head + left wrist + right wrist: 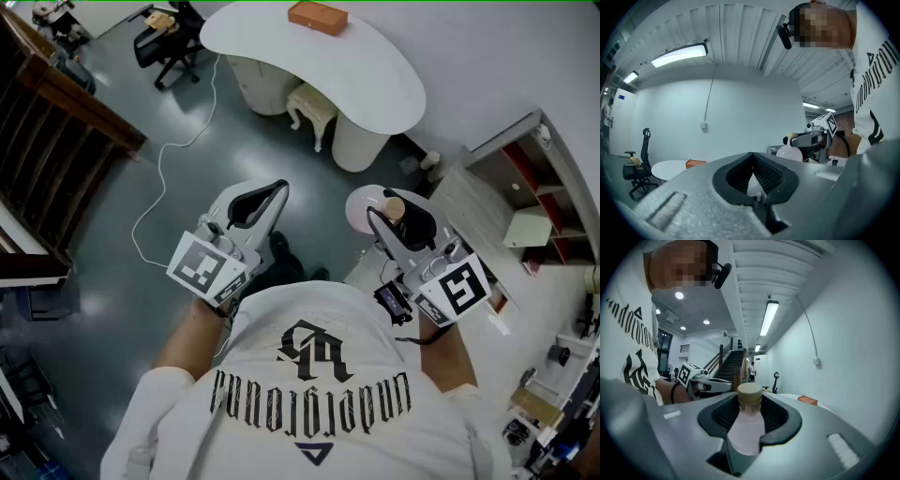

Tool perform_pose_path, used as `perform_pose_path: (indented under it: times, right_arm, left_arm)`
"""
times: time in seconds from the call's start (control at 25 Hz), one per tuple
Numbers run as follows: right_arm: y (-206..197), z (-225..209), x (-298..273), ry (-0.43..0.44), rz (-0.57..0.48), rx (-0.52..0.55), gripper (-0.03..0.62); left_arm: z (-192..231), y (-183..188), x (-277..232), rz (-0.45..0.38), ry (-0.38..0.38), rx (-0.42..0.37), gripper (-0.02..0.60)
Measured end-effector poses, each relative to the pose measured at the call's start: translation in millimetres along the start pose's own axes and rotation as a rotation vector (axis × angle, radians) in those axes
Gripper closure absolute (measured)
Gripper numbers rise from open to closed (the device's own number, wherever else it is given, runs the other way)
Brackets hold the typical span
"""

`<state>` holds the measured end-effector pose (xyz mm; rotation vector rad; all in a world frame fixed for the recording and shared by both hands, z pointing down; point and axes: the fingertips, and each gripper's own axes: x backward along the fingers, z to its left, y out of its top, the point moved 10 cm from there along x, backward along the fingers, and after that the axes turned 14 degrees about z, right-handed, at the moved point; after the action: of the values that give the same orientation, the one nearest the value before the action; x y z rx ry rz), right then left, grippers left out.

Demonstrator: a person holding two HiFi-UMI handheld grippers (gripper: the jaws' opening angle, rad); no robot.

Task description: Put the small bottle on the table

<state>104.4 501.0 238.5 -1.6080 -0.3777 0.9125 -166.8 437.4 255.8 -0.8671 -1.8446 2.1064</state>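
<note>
Small bottle (746,427) sits clamped in my right gripper (750,401), well short of the white table (375,84); placing not yet done, left gripper (753,161) closed, empty.

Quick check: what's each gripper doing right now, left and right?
Left gripper: closed, jaw tips together, nothing between them.
Right gripper: closed on the small bottle, holding it.

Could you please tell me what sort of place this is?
Probably an office or workshop interior rather than a home: a curved white table with an orange box on it, a black office chair on a grey floor, and a staircase behind.
</note>
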Motion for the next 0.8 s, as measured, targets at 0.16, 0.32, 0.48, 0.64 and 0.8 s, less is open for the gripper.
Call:
perform_pose_path:
  times: [0.16,0.32,0.48,0.64,0.8]
  right_arm:
    - [1.2,-3.6,-5.5,0.004,-0.003,0.003,0.457]
    - [3.0,-6.9,-16.2,0.011,0.005,0.012,0.457]
    - [7.1,-10.4,-30.4,0.026,0.002,0.014,0.457]
    - [13.3,-15.6,-49.5,0.040,0.000,0.018,0.456]
    - [19.5,-22.8,-73.6,0.034,-0.004,0.004,0.456]
  left_arm:
    - [1.6,1.5,-3.6,0.001,0.000,-0.006,0.574]
    - [7.6,3.5,-4.6,-0.006,0.005,-0.012,0.574]
    - [19.7,4.7,-7.1,-0.003,0.006,-0.012,0.574]
    - [35.3,5.4,-11.6,0.000,0.003,-0.008,0.574]
    - [57.0,4.4,-15.3,0.001,-0.003,-0.005,0.574]
